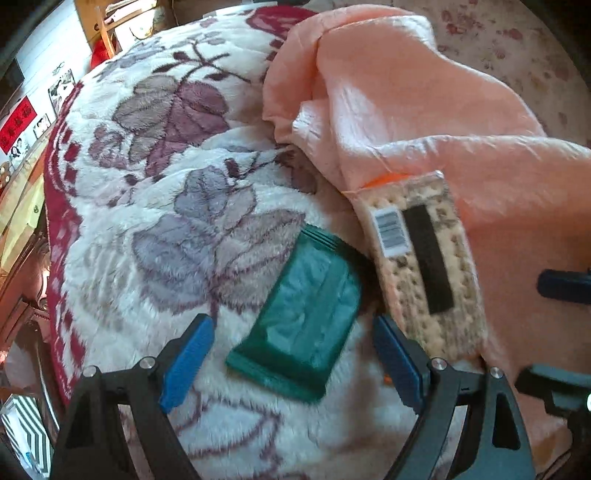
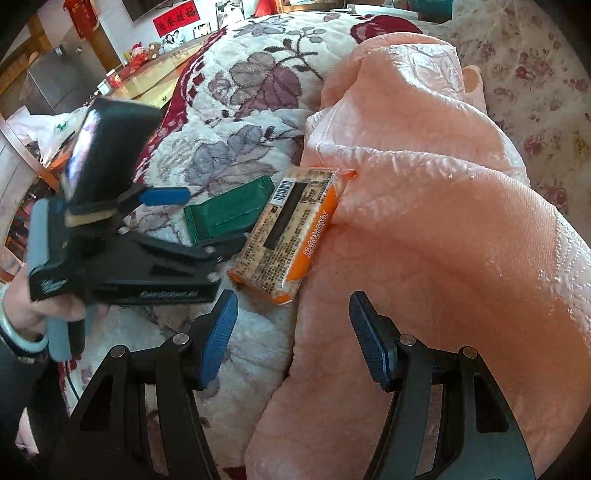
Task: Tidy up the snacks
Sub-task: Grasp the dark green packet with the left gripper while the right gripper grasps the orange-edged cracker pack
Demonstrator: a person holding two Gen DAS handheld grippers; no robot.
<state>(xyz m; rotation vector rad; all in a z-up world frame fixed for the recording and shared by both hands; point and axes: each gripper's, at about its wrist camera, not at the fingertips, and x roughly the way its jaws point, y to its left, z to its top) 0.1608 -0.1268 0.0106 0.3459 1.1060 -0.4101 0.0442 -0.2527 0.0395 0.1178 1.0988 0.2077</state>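
Note:
A green snack packet (image 1: 308, 319) lies on the floral fleece blanket (image 1: 166, 192); it also shows in the right wrist view (image 2: 229, 214). An orange cracker pack (image 1: 421, 266) with a barcode lies beside it against the peach quilt (image 1: 406, 92), and shows in the right wrist view (image 2: 291, 232). My left gripper (image 1: 291, 354) is open, its blue fingers on either side of the near end of the green packet; it also shows in the right wrist view (image 2: 195, 218). My right gripper (image 2: 291, 336) is open and empty, near the quilt's edge, short of the cracker pack.
The peach quilt (image 2: 443, 221) is bunched over the right half of the bed. A rose-print sheet (image 2: 535, 74) lies beyond it. Furniture, photos and red banners (image 2: 177, 18) stand past the bed's left edge.

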